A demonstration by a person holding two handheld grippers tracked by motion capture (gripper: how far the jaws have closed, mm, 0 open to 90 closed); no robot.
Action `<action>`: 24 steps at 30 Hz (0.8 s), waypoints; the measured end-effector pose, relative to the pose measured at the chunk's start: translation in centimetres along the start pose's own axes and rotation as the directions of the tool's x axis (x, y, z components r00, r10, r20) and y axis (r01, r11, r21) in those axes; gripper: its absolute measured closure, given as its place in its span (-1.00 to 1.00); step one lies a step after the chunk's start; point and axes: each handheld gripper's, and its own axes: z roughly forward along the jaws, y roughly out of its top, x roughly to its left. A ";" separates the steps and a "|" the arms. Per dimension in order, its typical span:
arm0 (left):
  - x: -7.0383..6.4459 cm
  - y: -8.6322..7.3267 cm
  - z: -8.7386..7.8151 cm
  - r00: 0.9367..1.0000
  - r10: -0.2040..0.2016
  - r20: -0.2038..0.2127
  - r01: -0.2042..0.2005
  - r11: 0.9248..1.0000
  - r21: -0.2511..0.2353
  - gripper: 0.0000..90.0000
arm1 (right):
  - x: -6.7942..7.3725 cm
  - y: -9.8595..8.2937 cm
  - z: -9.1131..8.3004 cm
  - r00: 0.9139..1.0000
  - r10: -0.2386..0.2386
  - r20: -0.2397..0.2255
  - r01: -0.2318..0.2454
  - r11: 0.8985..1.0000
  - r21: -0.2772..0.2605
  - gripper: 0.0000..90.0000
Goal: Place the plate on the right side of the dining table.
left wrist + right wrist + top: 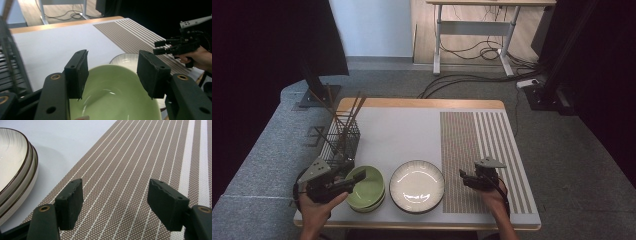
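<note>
Left gripper [353, 181] spread wide, hovering over the stacked green bowls [368, 188] at the table's [412, 125] front-left, just in front of the wire basket [343, 140] of chopsticks [352, 111]; nothing pinched. Right gripper [463, 176] also spread and empty, low over the brown striped placemat [479, 150], just right of the stacked white plates [417, 186]. Bowls and plates side by side, nearly touching.

A wooden-edged table [422, 103] carries a pale grey mat [402, 135] with a brown striped placemat [472, 150] at its right. On the grey mat stand a black wire basket [343, 141] holding chopsticks [349, 112], a stack of green bowls [369, 189] near the front left, and just beside it a stack of white plates [417, 186].
</note>
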 end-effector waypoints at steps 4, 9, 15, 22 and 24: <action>-0.5 0.0 0.8 0.999 -0.006 0.033 0.005 1.000 0.009 -0.06 | 0.2 -0.1 0.2 1.000 -0.009 -0.003 0.009 1.000 0.015 -0.35; -1.4 0.0 1.7 0.998 0.012 0.061 -0.014 1.000 0.028 -0.08 | 0.5 -0.1 0.4 1.000 -0.012 -0.009 0.013 1.000 0.021 -0.35; -2.1 -0.1 2.8 0.996 0.013 0.086 -0.018 0.999 0.048 -0.08 | 1.2 0.2 0.3 0.999 -0.029 -0.025 0.029 1.000 -0.001 -0.29; -2.7 -0.4 4.2 0.995 0.026 0.093 -0.033 0.996 0.078 -0.08 | 1.7 0.7 0.2 0.997 -0.013 -0.074 0.011 1.000 -0.026 -0.24; -2.7 -0.6 4.5 0.995 0.027 0.094 -0.035 0.995 0.090 -0.09 | 2.1 1.0 0.4 0.996 -0.012 -0.091 0.010 1.000 -0.029 -0.22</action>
